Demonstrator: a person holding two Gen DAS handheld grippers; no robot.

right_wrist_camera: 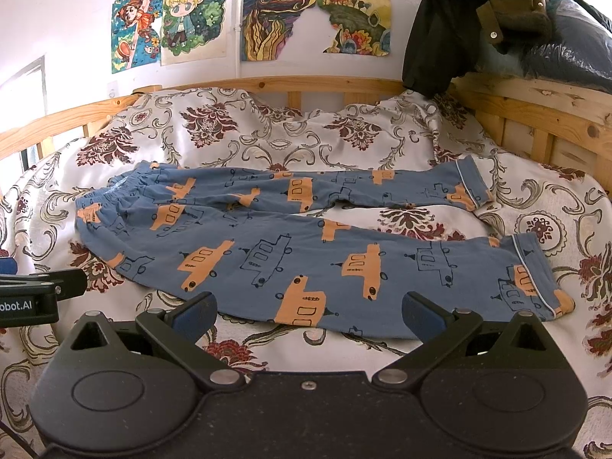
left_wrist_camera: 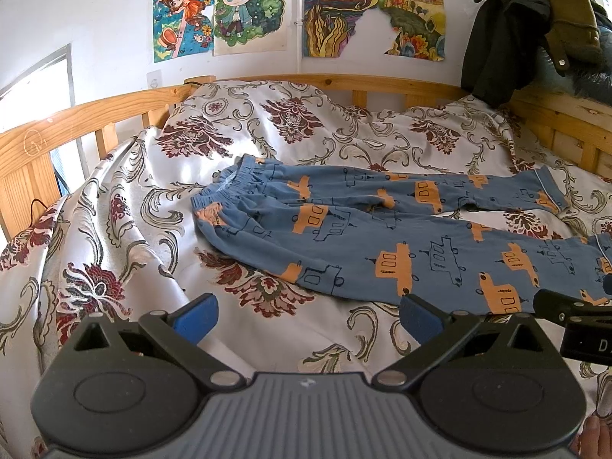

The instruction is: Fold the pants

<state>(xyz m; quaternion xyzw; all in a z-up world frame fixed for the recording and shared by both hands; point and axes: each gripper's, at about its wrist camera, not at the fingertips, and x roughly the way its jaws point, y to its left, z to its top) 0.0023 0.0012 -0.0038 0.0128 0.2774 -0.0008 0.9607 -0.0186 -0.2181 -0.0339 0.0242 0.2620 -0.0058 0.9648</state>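
Pants (right_wrist_camera: 267,244) of blue cotton, printed with orange and outlined boats, are seen laid flat across a bed spread with a white satin cover (right_wrist_camera: 267,141) patterned in dark red and grey florals. At the left, the elastic waistband (right_wrist_camera: 103,195) is bunched slightly; from there the two legs are stretched rightward, parted by a narrow gap, and are ended in white-piped cuffs (right_wrist_camera: 531,267) near the right side of the bed. The left gripper (left_wrist_camera: 308,321) is held above the cover just in front of the waist end, its blue-padded fingers (left_wrist_camera: 197,317) spread wide and nothing caught between them. The right gripper (right_wrist_camera: 308,317) is poised over the near edge of the closer leg, its fingers (right_wrist_camera: 422,315) likewise spread apart and empty. A pine bed rail (right_wrist_camera: 325,86) is seen behind, coloured drawings (right_wrist_camera: 317,11) are fixed to the white wall, and dark clothing (right_wrist_camera: 478,19) is heaped at the upper right.
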